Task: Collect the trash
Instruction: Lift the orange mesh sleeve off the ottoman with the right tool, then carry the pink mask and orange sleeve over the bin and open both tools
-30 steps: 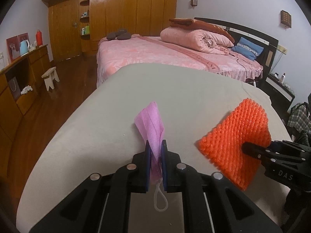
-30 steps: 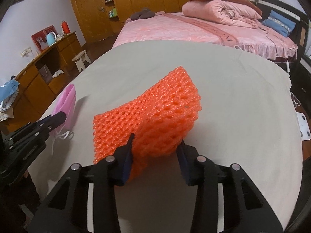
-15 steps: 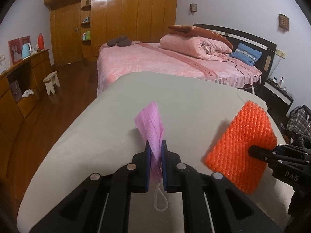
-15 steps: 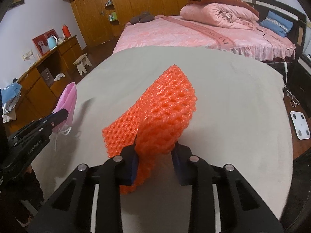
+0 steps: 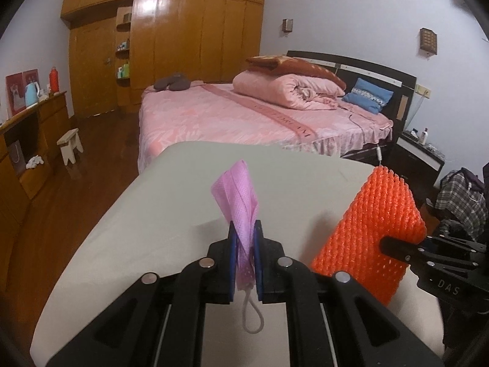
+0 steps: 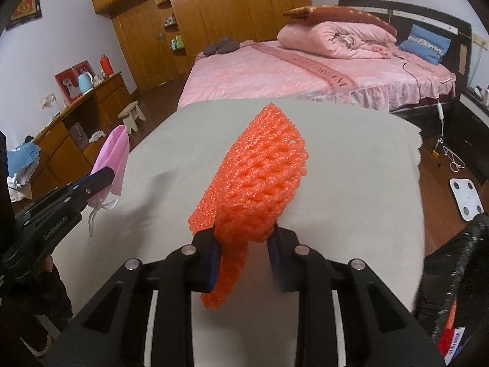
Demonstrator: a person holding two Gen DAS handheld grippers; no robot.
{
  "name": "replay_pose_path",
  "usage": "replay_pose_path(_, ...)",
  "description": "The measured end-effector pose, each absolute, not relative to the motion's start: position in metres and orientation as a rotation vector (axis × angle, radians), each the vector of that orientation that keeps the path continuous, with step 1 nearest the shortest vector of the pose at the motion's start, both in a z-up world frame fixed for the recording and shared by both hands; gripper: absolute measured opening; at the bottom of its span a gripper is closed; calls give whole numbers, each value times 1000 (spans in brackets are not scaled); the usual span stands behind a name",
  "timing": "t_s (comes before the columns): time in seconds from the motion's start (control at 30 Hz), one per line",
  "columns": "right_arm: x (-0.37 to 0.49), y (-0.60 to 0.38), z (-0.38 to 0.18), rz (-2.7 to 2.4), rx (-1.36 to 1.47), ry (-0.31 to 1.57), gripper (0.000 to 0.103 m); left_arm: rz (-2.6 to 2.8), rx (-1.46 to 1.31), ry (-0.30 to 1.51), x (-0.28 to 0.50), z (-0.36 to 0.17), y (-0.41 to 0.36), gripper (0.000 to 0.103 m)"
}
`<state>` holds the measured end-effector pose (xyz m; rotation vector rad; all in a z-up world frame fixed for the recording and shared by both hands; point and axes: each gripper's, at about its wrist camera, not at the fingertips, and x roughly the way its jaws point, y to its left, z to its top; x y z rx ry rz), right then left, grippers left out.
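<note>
Lower centre: left tongs (image 5: 244, 253) clenched on a pink face mask (image 5: 238, 205), ear loop dangling below. Right tongs (image 6: 244, 252) grasping an orange foam net (image 6: 259, 177), both lifted above the grey worktop (image 5: 171, 202). Lower right: black bag (image 6: 467, 263), cut off, contents unclear. Beyond: pink bed (image 5: 232, 116); upper left, wooden wardrobe (image 5: 183, 42).

Pinched between the left gripper's (image 5: 244, 257) matt black plastic fingers, the pink mask (image 5: 240, 202) looks like soft dimpled non-woven cloth. The orange foam net (image 6: 259, 183) in the right gripper (image 6: 244, 260) is spongy, open-meshed, faintly shiny. Ahead, the grey table cover (image 5: 171, 214) is matt; beyond it, the wardrobe (image 5: 183, 39) is glossy varnished wood.
</note>
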<state>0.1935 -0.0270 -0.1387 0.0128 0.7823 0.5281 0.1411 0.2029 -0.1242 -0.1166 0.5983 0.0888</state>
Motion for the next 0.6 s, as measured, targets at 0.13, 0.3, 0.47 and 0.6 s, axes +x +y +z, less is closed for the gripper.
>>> replay_pose_path(0.13,186,-41,-127,522,16,758,25,61,-105,583,138,-114,187,10)
replay_pose_path(0.3,176,-60,-113,503,27,731,25,22,-89,565,135,-102,166,10)
replay_pose_path(0.47,165,-89,-99,468,43,701,25,-28,-68,550,134,-91,137,10)
replay_pose_path(0.6,155,-117,-91,428,59,678,25,-79,-57,540,133,-83,111,10)
